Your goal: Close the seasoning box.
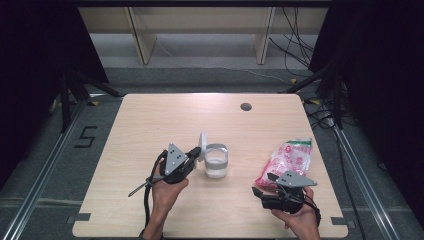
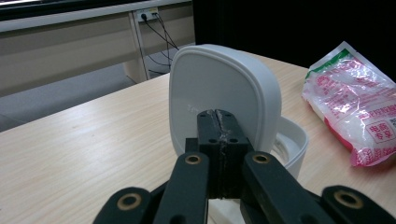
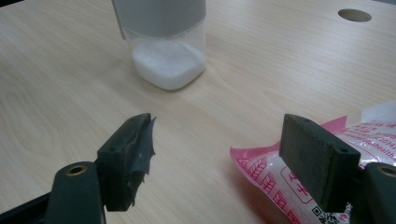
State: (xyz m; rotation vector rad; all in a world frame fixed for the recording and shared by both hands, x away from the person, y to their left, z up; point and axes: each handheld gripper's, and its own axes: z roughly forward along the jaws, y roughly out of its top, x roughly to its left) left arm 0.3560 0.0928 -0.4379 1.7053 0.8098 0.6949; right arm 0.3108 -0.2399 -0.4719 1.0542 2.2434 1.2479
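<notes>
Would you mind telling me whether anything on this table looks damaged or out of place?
Yes: the pad on one jaw of the right gripper is torn, its edge ragged and peeling. The container stands upright, with no spill visible.

The counter (image 1: pixel 150 125) is pale wood with a fine grain and one dark round hole (image 1: pixel 245 106). The lid (image 2: pixel 219 93) is plain white; the container (image 1: pixel 216 161) is clear with a grey band and white grains inside. The bag (image 1: pixel 287 159) is clear with pink-red print and a green top edge. Both tools, left (image 1: pixel 196 153) and right (image 1: pixel 264 183), are black with grey plates
</notes>
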